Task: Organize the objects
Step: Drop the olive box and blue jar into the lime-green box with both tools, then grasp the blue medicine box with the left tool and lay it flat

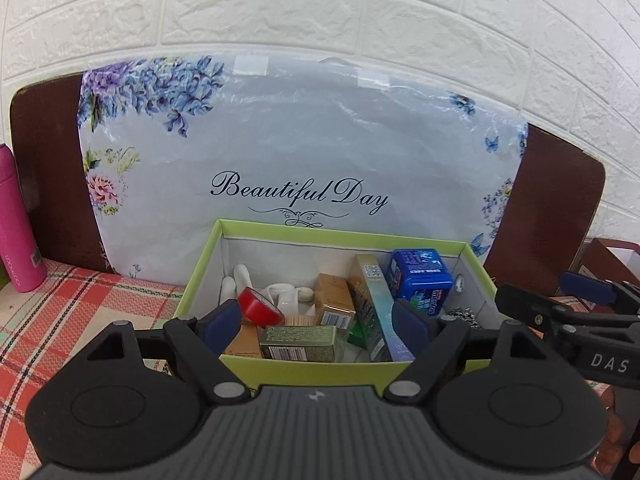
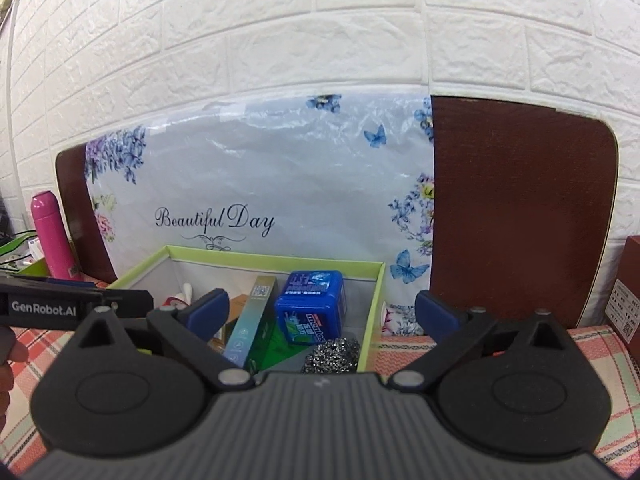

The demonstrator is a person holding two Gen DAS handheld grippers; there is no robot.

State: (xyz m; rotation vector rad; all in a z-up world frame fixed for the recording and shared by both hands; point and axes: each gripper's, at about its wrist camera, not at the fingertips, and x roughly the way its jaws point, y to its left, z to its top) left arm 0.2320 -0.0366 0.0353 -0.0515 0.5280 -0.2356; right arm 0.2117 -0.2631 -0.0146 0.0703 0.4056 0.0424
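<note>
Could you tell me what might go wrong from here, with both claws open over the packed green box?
The green box is crowded: reaching for the red tape roll with the left claw could knock the leaning cartons. The right claw straddles the box's right wall and may catch it. The steel scourer could snag.

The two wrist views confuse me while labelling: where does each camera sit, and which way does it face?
Left wrist: behind the open left gripper, facing the green box and wall; the right gripper shows side-on at the right edge.
Right wrist: behind the open right gripper, over the box's right side; the left gripper enters from the left.
Shared: box, blue Mentos tub, pink bottle, "Beautiful Day" bag.
</note>
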